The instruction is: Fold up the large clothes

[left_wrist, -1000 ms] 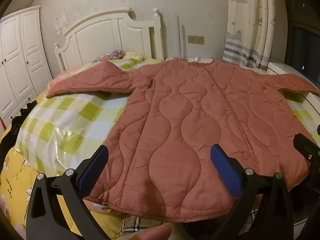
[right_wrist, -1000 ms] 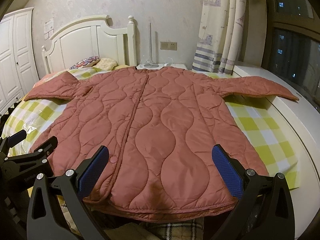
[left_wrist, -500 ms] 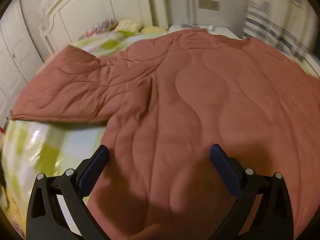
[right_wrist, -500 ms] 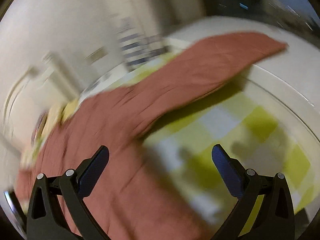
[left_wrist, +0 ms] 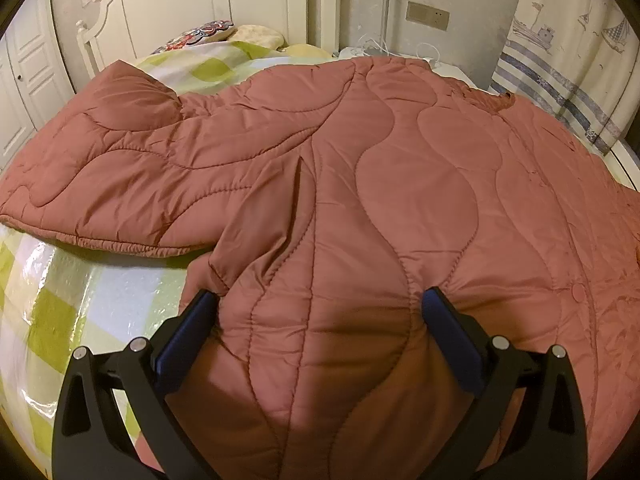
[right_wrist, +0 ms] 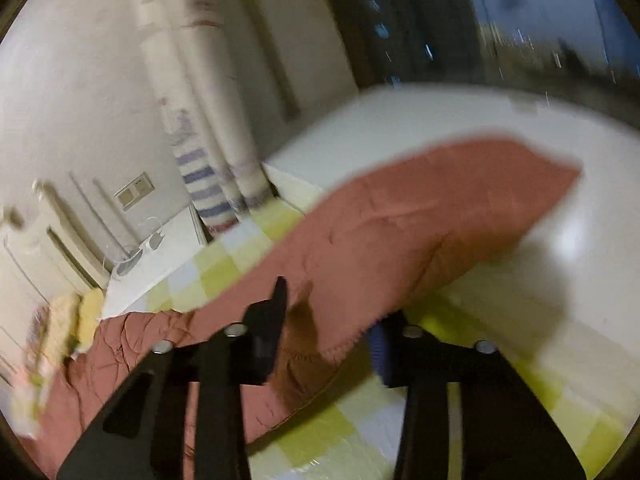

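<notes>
A rust-red quilted jacket lies spread flat on the bed, its left sleeve stretched out to the left. My left gripper stands wide open, pressed down on the jacket's body just below that armpit, and the fabric bulges up between its blue pads. In the blurred right wrist view the other sleeve reaches out over the bed's edge. My right gripper is closing on the sleeve's lower edge, where a fold of fabric is pinched between the jaws.
The bed has a green and yellow checked sheet under shiny plastic. Pillows lie by the white headboard. A white nightstand and striped curtain stand behind. A white ledge runs under the dark window.
Both grippers have moved from the jacket's hem up along it. The left came down onto the body near the armpit. The right swung out to the right sleeve, rolled, and narrowed its jaws.
</notes>
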`<state>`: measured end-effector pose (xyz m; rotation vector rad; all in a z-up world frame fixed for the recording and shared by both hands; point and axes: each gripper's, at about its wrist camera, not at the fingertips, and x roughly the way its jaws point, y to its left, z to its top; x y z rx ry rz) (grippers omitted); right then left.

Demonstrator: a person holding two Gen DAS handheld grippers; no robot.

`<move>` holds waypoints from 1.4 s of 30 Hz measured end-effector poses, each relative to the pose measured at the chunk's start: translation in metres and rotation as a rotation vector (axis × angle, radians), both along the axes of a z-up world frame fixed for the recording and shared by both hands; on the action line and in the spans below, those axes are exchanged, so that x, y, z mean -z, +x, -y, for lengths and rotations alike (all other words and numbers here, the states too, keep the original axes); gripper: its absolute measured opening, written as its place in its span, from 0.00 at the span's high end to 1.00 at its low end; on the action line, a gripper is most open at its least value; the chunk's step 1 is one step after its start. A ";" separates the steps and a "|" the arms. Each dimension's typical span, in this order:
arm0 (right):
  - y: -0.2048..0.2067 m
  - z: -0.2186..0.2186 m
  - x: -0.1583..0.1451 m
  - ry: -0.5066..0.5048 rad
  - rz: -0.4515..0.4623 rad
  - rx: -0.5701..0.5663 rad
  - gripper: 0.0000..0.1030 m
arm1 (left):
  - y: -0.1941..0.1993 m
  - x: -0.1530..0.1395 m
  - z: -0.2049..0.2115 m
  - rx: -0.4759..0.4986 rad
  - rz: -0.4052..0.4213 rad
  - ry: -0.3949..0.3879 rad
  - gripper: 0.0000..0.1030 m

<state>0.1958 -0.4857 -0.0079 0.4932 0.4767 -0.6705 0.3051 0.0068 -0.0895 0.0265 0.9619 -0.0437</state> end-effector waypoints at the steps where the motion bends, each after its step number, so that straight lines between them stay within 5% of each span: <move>1: 0.002 -0.007 -0.007 -0.046 0.001 -0.027 0.67 | 0.000 0.000 0.000 0.000 0.002 0.001 0.02; 7: 0.047 -0.152 -0.037 -0.445 -0.042 -0.389 0.65 | -0.001 0.000 0.000 0.000 0.007 -0.003 0.02; 10: 0.067 -0.240 -0.013 -0.640 -0.169 -0.623 0.61 | -0.003 0.000 -0.002 0.001 0.010 -0.009 0.02; 13: 0.086 -0.301 0.047 -0.750 -0.418 -0.843 0.38 | -0.005 -0.001 -0.002 0.002 0.012 -0.016 0.02; 16: 0.084 -0.318 0.065 -0.862 -0.474 -0.833 0.33 | -0.005 -0.001 -0.003 0.003 0.015 -0.021 0.02; 19: 0.081 -0.295 0.048 -0.710 -0.456 -0.834 0.19 | -0.004 -0.002 -0.004 0.003 0.015 -0.025 0.02; 26: 0.037 -0.234 0.020 -0.458 -0.303 -0.720 0.18 | -0.006 -0.001 -0.004 0.003 0.017 -0.027 0.02; 33: 0.038 -0.154 0.033 -0.157 -0.236 -0.486 0.18 | -0.007 -0.001 -0.004 0.003 0.018 -0.025 0.02; 37: 0.023 -0.142 0.030 -0.083 -0.149 -0.439 0.18 | -0.004 -0.009 -0.006 0.028 -0.007 -0.057 0.02; 42: 0.015 -0.132 0.031 -0.039 -0.101 -0.384 0.18 | 0.010 -0.044 0.011 0.074 0.048 -0.188 0.02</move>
